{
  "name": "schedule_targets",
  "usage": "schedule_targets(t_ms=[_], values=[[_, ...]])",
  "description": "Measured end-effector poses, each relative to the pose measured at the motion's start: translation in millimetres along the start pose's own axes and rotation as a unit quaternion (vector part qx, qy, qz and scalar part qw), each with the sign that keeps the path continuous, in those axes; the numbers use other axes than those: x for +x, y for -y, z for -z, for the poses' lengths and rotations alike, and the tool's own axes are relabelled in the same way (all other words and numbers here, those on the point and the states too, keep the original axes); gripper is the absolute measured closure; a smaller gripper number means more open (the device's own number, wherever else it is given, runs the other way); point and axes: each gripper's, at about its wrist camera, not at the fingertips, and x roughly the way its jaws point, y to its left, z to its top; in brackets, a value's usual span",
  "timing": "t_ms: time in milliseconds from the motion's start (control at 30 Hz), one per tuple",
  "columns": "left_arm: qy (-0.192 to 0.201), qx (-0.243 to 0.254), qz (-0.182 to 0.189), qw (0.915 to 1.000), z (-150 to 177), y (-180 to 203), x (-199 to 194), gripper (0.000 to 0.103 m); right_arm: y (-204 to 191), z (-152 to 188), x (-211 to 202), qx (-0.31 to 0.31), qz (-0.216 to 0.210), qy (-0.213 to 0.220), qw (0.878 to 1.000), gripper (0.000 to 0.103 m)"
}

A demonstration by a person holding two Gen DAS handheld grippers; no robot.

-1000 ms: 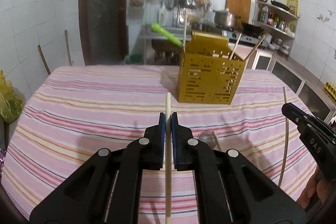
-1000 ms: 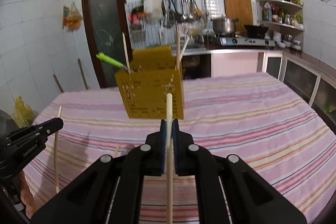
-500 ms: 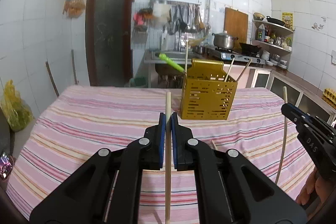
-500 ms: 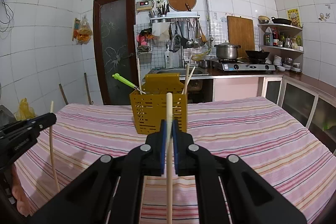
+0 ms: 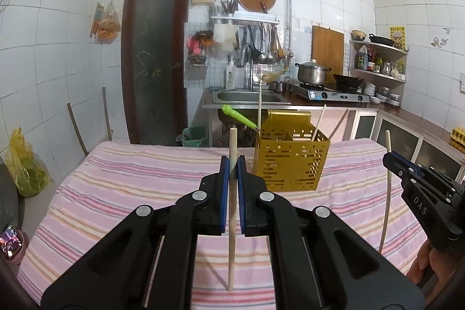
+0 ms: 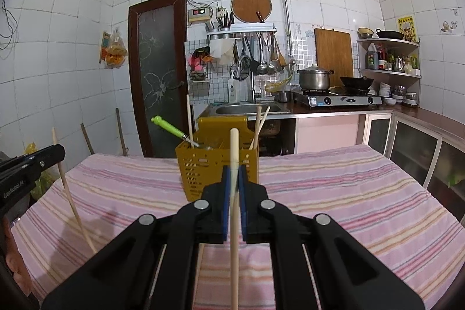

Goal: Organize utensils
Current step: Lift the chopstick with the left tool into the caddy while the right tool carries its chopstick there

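My left gripper (image 5: 232, 164) is shut on a wooden chopstick (image 5: 231, 208), held upright above the striped table. My right gripper (image 6: 234, 175) is shut on a second chopstick (image 6: 234, 222), also upright. Each gripper shows in the other's view: the right one (image 5: 391, 160) at the right edge, the left one (image 6: 58, 148) at the left edge. A perforated yellow utensil holder (image 5: 289, 164) stands on the table ahead, also in the right wrist view (image 6: 216, 170). It holds several chopsticks and a green-handled utensil (image 5: 238, 116).
The table has a pink striped cloth (image 5: 130, 182). Behind it are a dark door (image 5: 155, 57), a sink (image 5: 247, 96), a stove with a pot (image 5: 312, 73), wall shelves (image 5: 377, 60) and low cabinets (image 6: 415, 147). A yellow bag (image 5: 24, 164) sits at the left.
Both grippers have risen and tilted up with their chopsticks, so the holder looks smaller and lower and more of the kitchen wall shows.
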Motion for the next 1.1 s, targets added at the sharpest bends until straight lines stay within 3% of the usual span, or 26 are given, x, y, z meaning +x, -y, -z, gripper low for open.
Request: schedule_targets(t_ms=[333,567,833,1100], values=[[0.025,0.007,0.007,0.9997,-40.7,12.0,24.3,0.099,4.3,-33.7,27.5,0.002,0.003,0.027,1.000,0.097],[0.063,0.009,0.024,0.9977,-96.3,29.9,49.2,0.099,3.2,-87.6,57.5,0.008,-0.004,0.081,0.997,0.097],[0.110,-0.022,0.053,0.9923,-159.6,42.2,98.7,0.099,-1.7,-141.5,101.0,0.018,-0.009,0.155,0.988,0.097],[0.107,-0.035,0.066,0.9914,-160.6,49.2,161.3,0.099,-2.0,-145.5,147.1,0.021,0.002,0.193,0.981,0.097]])
